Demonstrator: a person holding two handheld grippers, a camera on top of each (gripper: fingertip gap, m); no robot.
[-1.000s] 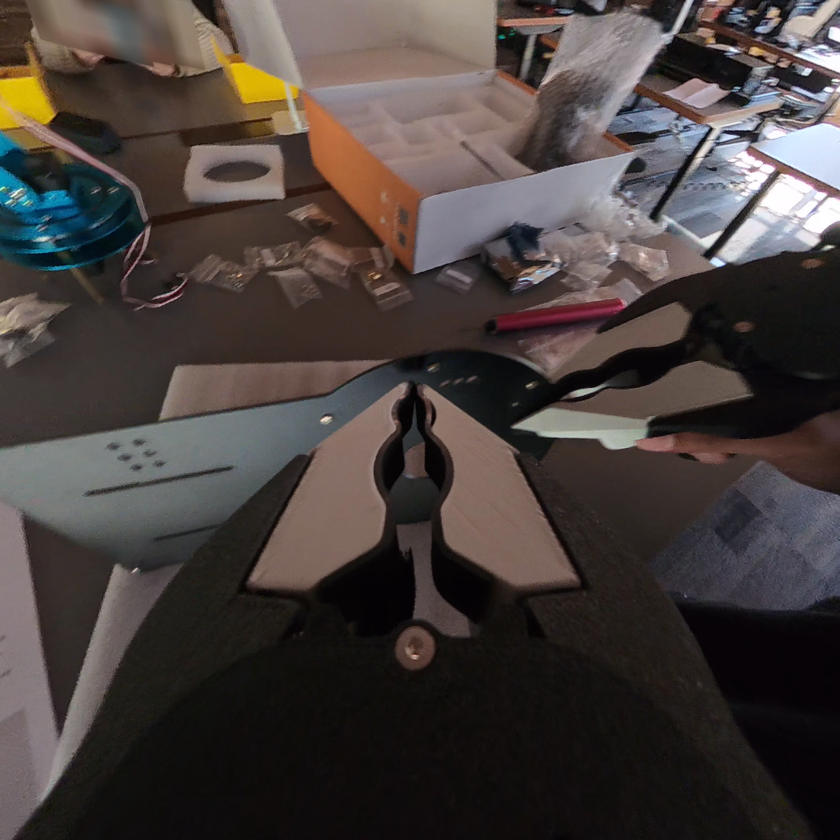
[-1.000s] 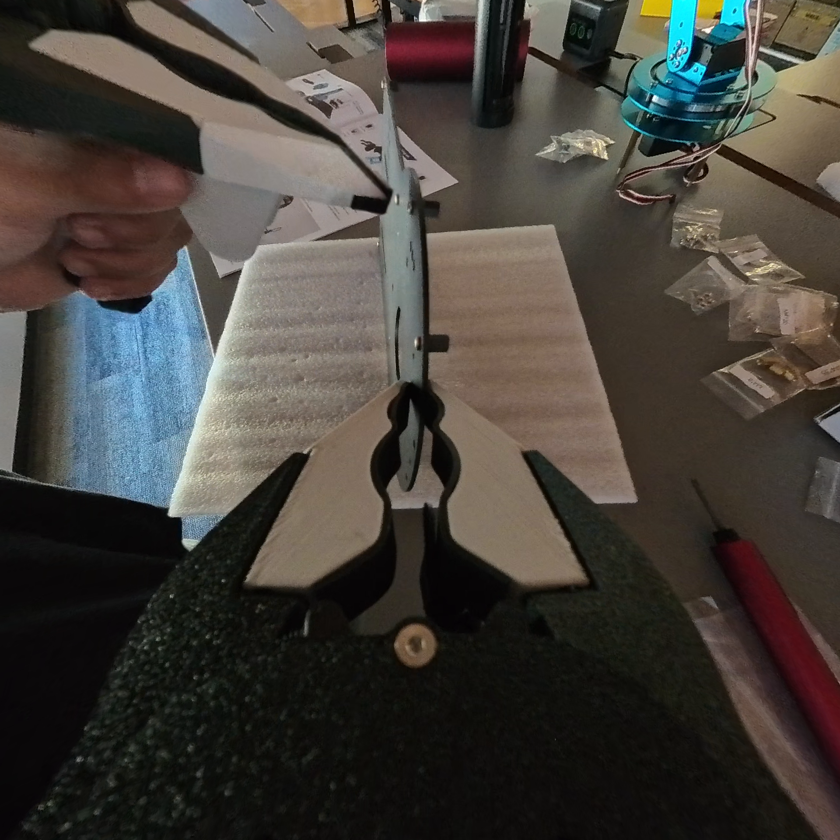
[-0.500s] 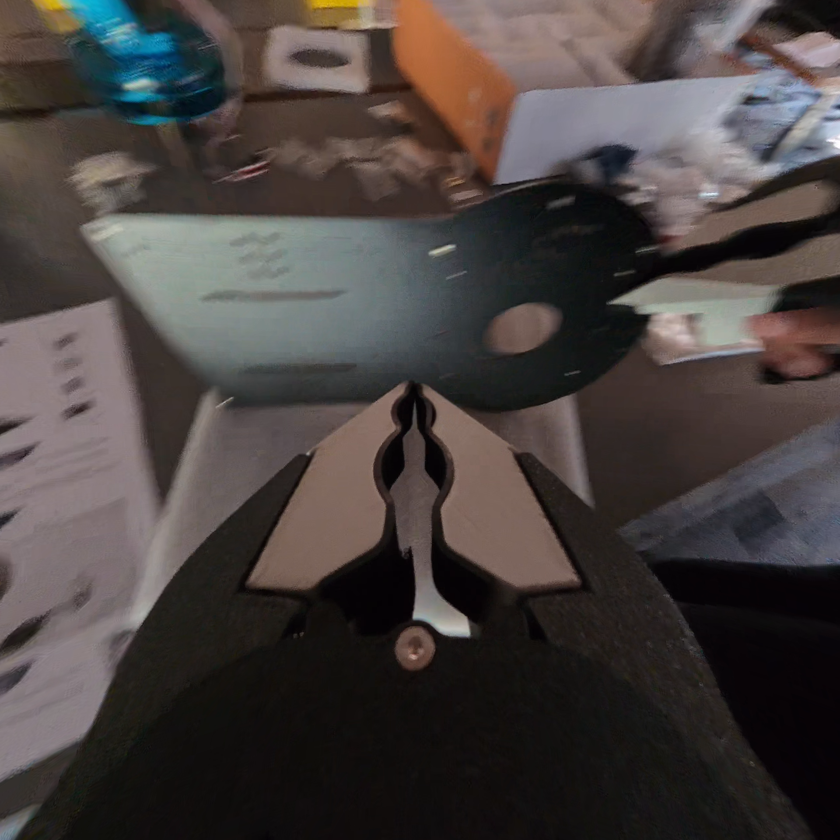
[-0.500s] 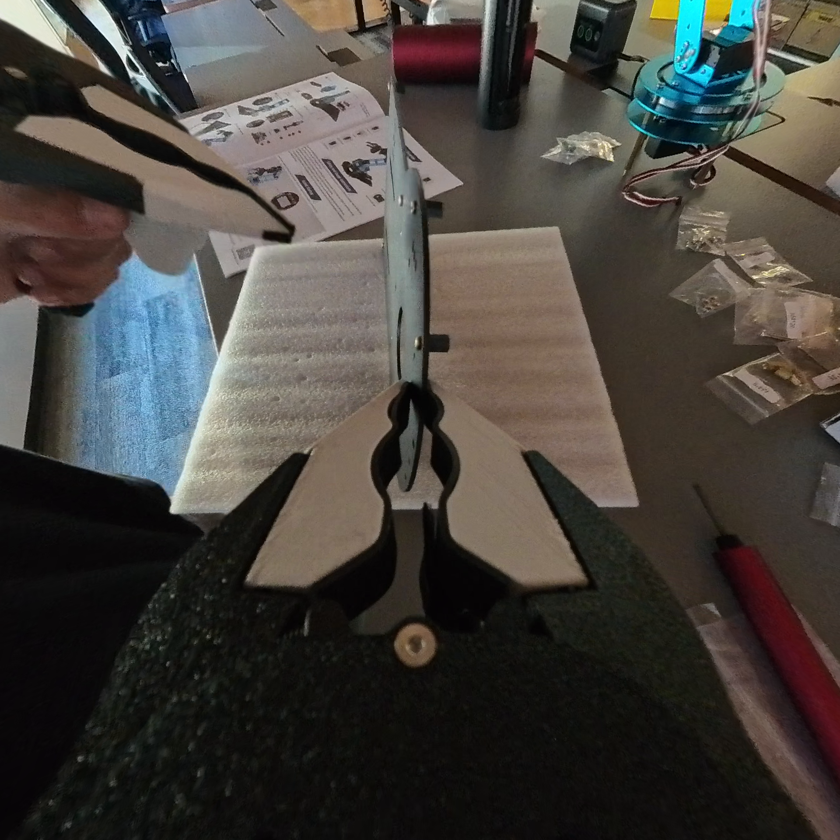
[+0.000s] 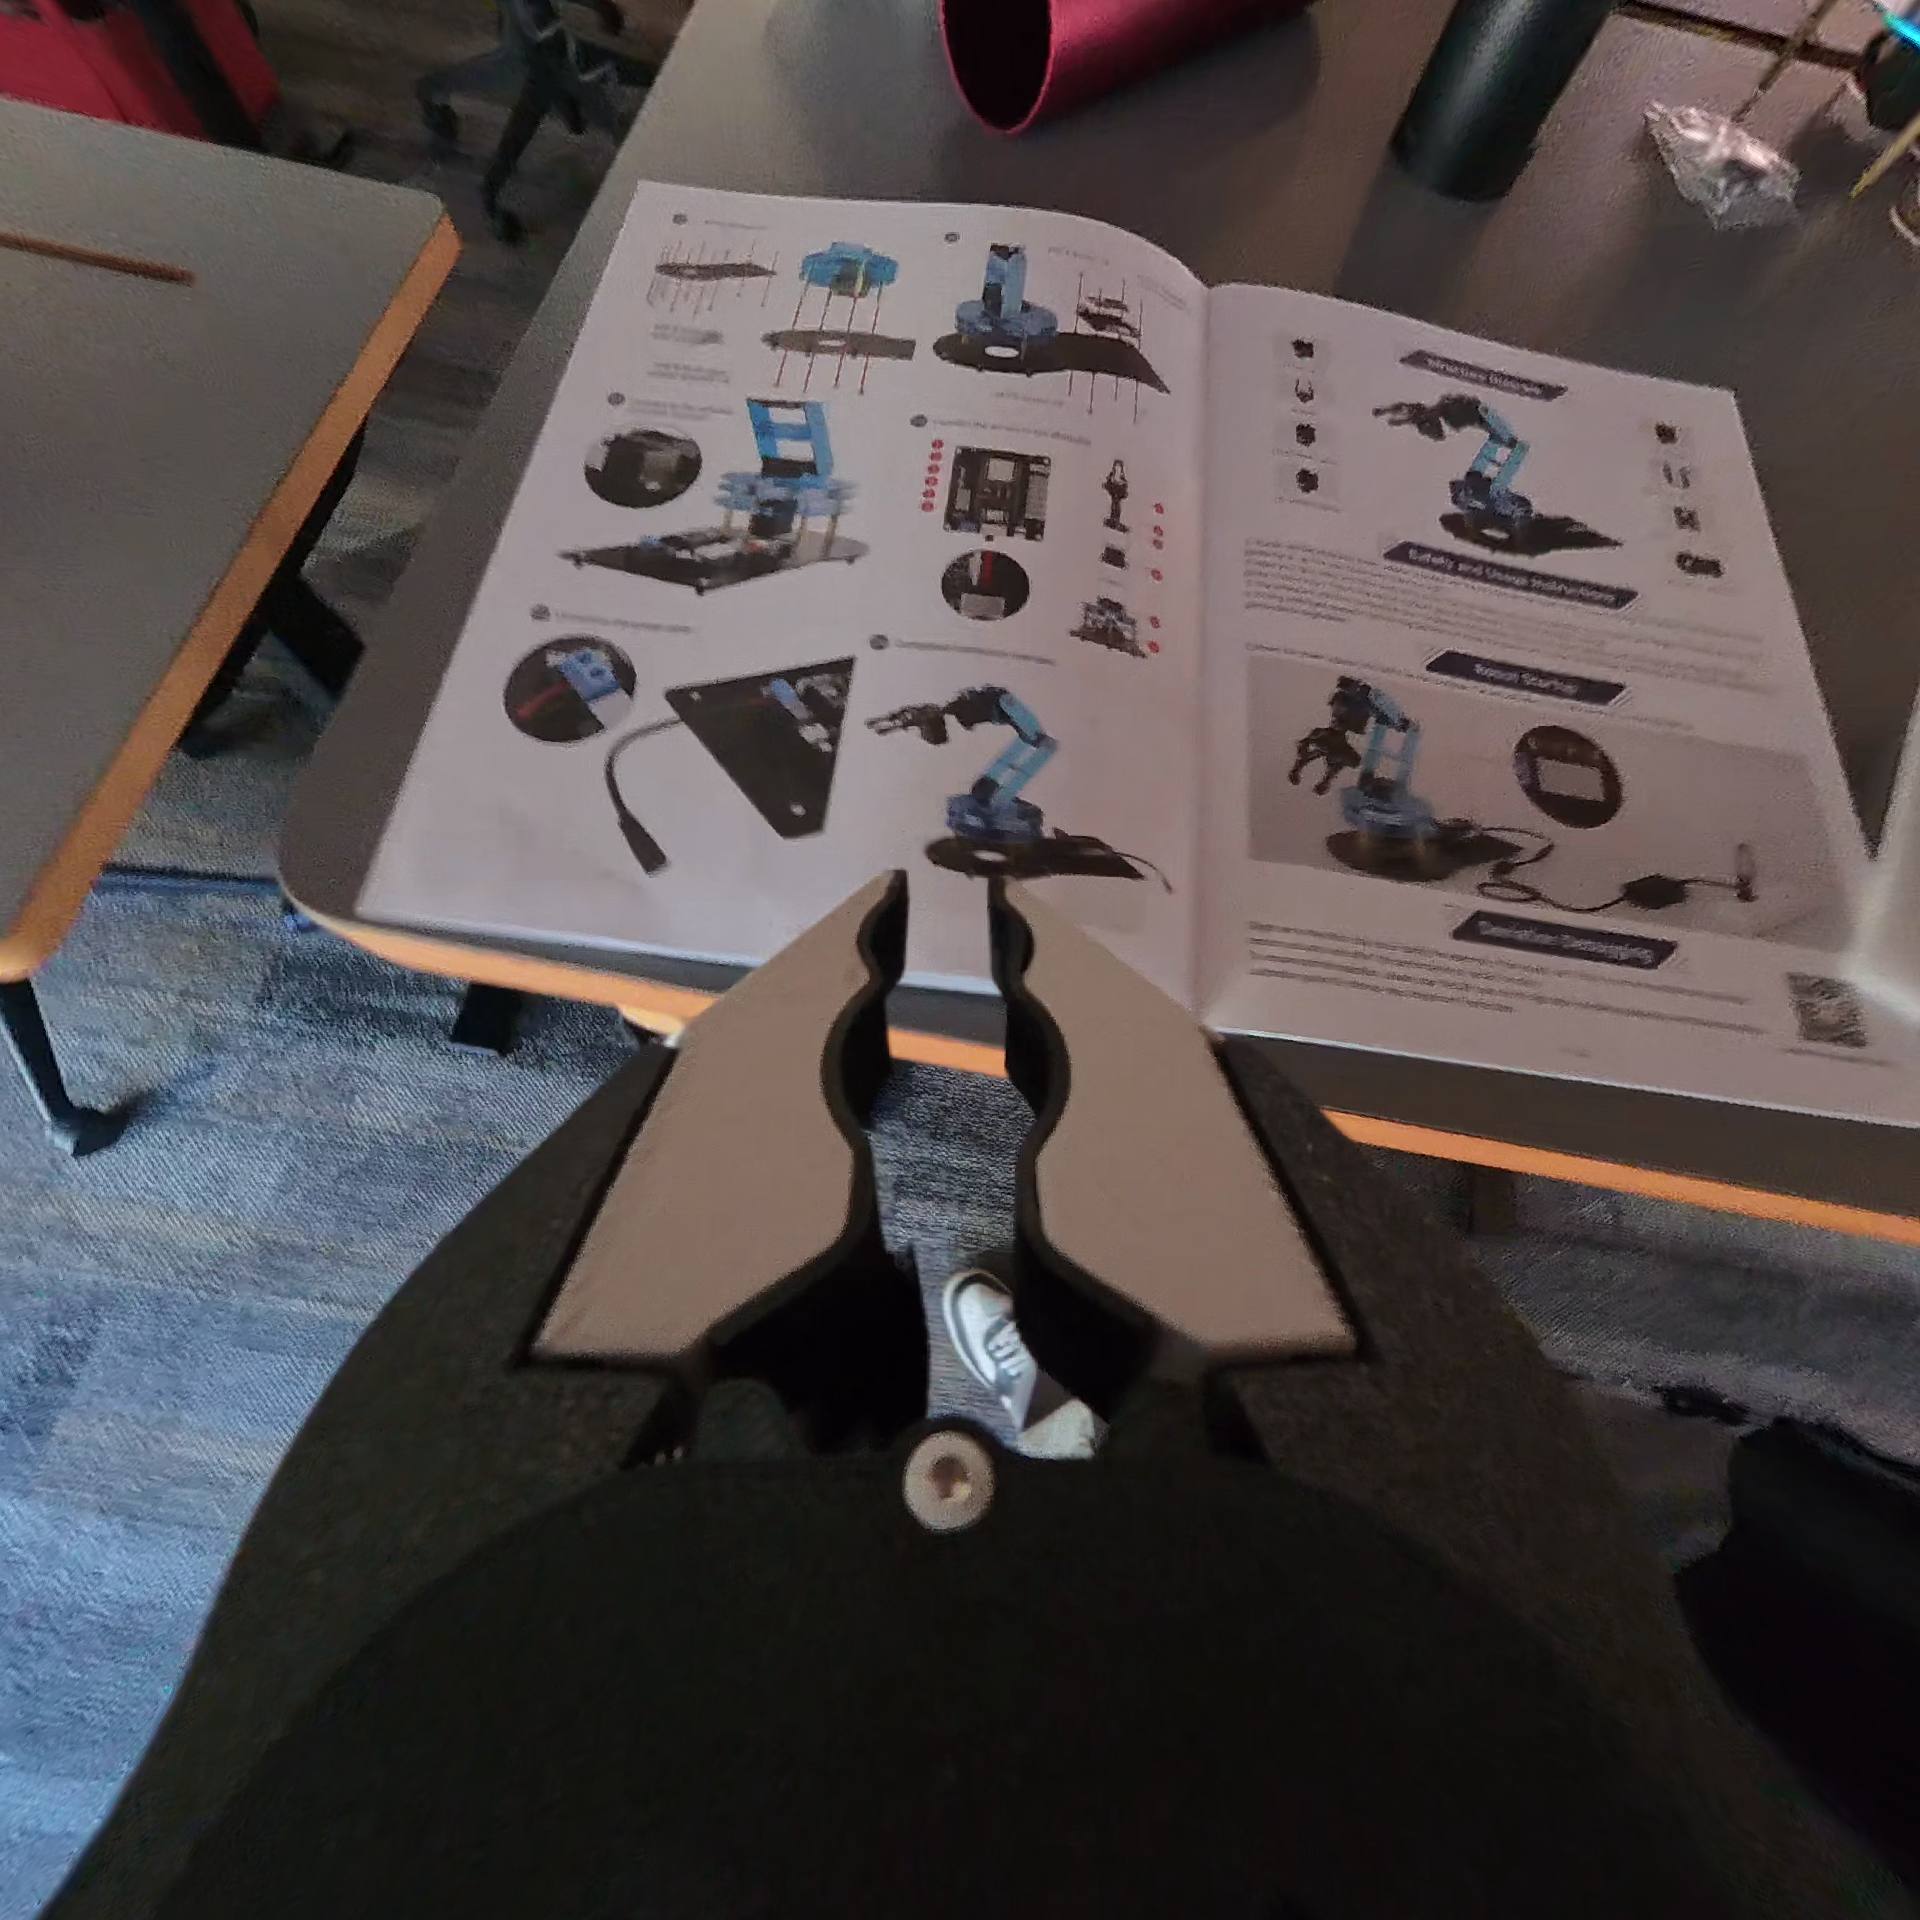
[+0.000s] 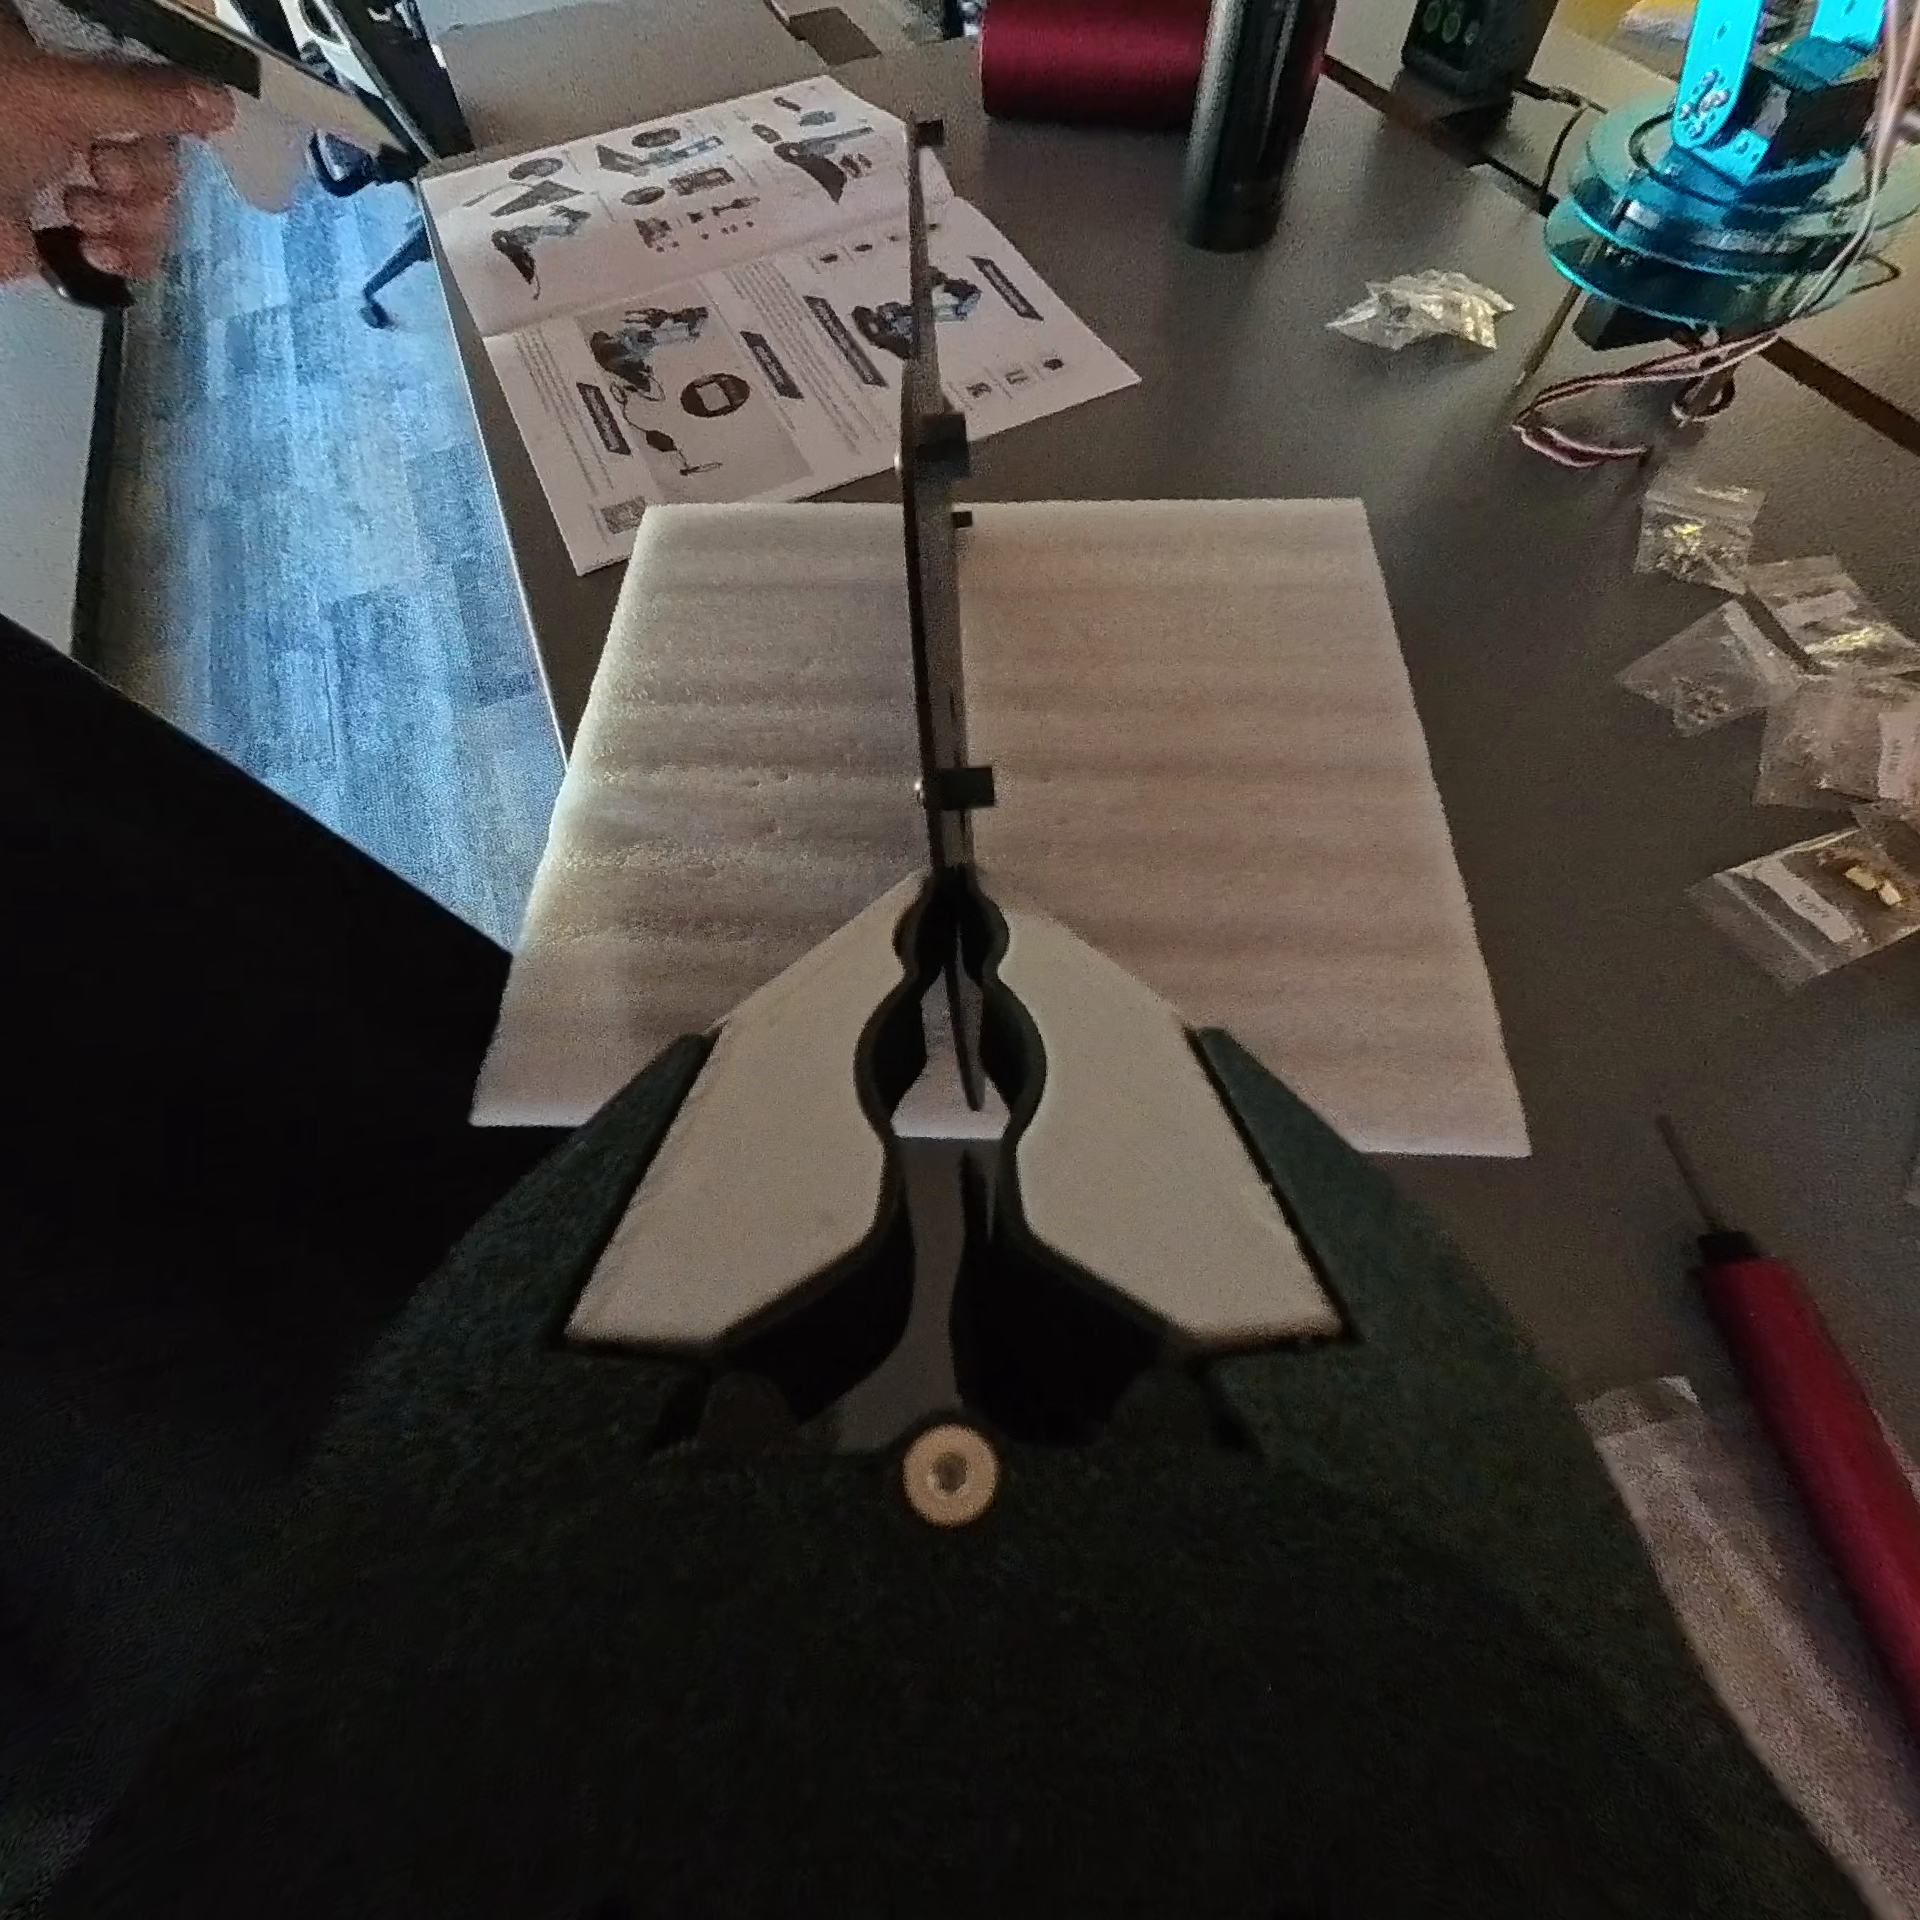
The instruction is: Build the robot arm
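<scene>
My right gripper (image 6: 951,883) is shut on the near edge of a thin black metal plate (image 6: 935,623). It holds the plate upright on edge above a white foam sheet (image 6: 1195,779). My left gripper (image 5: 948,894) is slightly open and empty. It hovers just off the table's front edge and points at an open instruction booklet (image 5: 1039,571). In the right wrist view the left gripper (image 6: 208,62) shows at the top left in a hand (image 6: 94,156), well clear of the plate. The booklet (image 6: 727,291) lies beyond the foam.
A blue robot arm base (image 6: 1714,187) with wires stands at the far right. Small plastic parts bags (image 6: 1787,707) and a red screwdriver (image 6: 1818,1434) lie to the right. A red cylinder (image 5: 1091,52) and a black cylinder (image 5: 1475,94) stand behind the booklet. A second table (image 5: 156,468) is left. Some 55 centimetres of space lies between my two pairs of fingers. My right tips are roughly 25 centimetres from the red screwdriver (image 6: 1818,1434).
My left gripper has let go of the plate, swung away to the left and opened a little, and now faces the booklet. My right gripper still holds the plate in place.
</scene>
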